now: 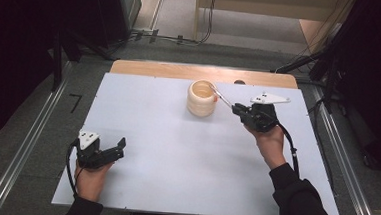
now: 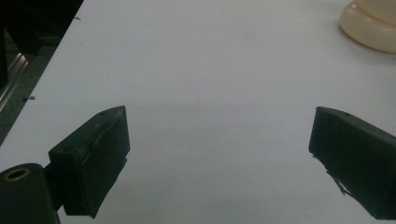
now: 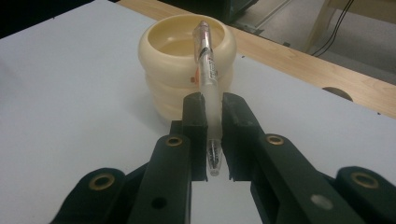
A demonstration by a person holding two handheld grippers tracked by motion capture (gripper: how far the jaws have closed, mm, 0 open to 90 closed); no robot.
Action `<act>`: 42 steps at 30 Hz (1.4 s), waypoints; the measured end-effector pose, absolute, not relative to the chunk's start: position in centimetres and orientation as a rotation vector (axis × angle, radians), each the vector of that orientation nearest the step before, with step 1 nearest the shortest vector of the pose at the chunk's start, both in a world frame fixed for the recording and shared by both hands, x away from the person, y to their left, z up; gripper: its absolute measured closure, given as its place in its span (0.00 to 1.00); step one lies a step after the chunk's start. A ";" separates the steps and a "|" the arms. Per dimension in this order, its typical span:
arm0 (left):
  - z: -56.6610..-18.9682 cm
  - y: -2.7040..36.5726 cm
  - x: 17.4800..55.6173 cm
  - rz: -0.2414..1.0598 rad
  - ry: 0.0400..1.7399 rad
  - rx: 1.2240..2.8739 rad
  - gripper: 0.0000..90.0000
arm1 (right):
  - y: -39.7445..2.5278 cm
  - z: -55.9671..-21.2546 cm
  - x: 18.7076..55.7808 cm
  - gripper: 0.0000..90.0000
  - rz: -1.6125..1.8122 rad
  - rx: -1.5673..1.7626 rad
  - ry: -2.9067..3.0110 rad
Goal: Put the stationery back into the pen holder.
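Looking down from the high view: right gripper [image 1: 238,109] clamped on a pen [image 1: 221,97], pen slanting up toward the rim of a cream ribbed cup [image 1: 201,97] standing near the far edge of the white table [image 1: 176,151], pen's far end over the cup's rim; left gripper [image 1: 118,148] resting near the table's left front corner, well apart from the cup, jaws parted with nothing between them. Riding along the left gripper view: left gripper [image 2: 219,154] with both black jaws spread wide over bare white table [image 2: 196,70], base of the cup [image 2: 369,28] at the upper right corner, far off. Following the right gripper view: right gripper [image 3: 213,116] pinched tight on the clear barrel of the pen [image 3: 208,79], pen running straight away from the jaws, far end hanging above the cup's [image 3: 173,56] open mouth, near end poking back between the jaws; cup upright on the table [image 3: 70,116], just ahead of the jaw tips; wooden strip [image 3: 299,65] behind the cup.
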State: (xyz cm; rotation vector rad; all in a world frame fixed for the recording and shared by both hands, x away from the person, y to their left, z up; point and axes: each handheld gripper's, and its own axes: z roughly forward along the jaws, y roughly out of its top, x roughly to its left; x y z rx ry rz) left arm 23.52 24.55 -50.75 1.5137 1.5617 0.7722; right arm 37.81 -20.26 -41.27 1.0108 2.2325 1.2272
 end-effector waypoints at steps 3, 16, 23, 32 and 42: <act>-50.8 24.5 23.5 0.773 1.563 1.512 0.07 | -20.0 -41.2 38.0 0.88 1.220 1.005 2.237; -50.7 24.6 23.5 0.769 1.558 1.514 0.07 | -18.9 -40.8 38.6 0.88 1.205 0.985 2.246; -50.7 24.6 23.5 0.770 1.557 1.513 0.07 | -18.6 -40.6 39.0 0.88 1.198 0.984 2.247; -50.7 24.6 23.5 0.770 1.560 1.512 0.07 | -18.1 -40.2 39.4 0.87 1.200 0.981 2.240; -50.7 24.6 23.5 0.768 1.560 1.512 0.07 | -17.2 -39.8 40.1 0.87 1.189 0.976 2.243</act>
